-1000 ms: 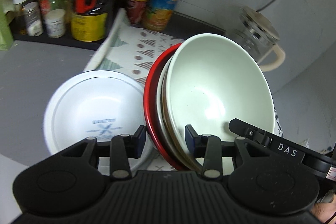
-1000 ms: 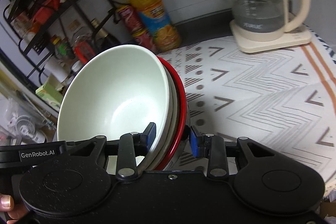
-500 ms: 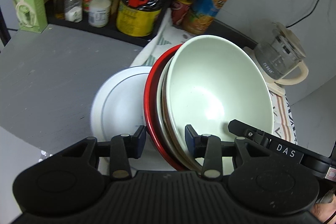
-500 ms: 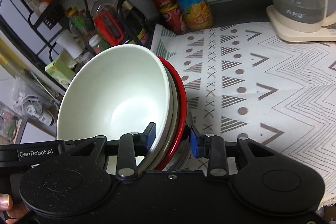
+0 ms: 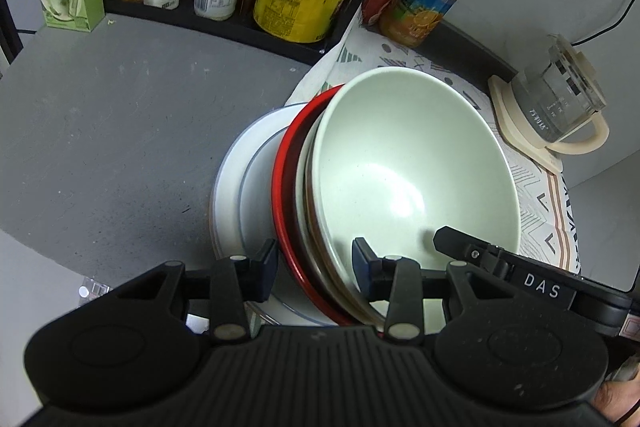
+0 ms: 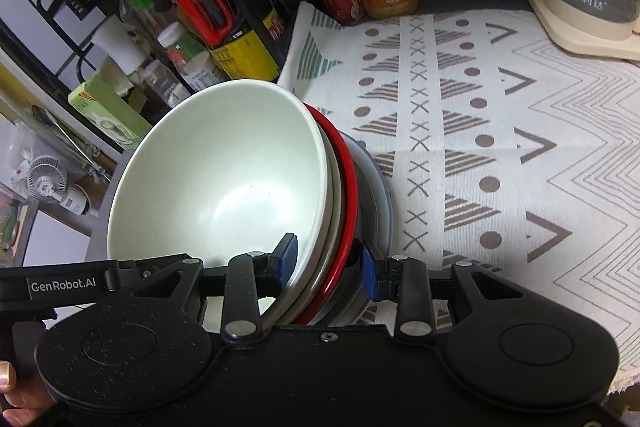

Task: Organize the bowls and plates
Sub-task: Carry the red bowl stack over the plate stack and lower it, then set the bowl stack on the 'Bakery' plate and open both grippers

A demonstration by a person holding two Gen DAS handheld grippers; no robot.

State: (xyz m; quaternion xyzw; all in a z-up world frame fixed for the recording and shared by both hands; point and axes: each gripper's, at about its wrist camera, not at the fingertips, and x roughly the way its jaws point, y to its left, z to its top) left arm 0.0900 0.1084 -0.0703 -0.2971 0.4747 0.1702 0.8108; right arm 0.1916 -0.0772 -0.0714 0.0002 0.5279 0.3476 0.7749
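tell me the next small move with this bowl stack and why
Probably lower the stack of bowls straight down onto the white plate. Both the left gripper and right gripper clamp its rim, and the plate sits right beneath.

Ahead of our left hand-held gripper (image 5: 316, 269) the grey counter (image 5: 120, 131) carried a white plate (image 5: 244, 179), a patterned cloth (image 6: 500, 131) rightward, and a kettle base (image 5: 520, 131) on that cloth.

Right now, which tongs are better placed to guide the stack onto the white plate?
Neither alone: left tongs and right tongs both clamp the bowl stack over the white plate. Left sees the plate better.
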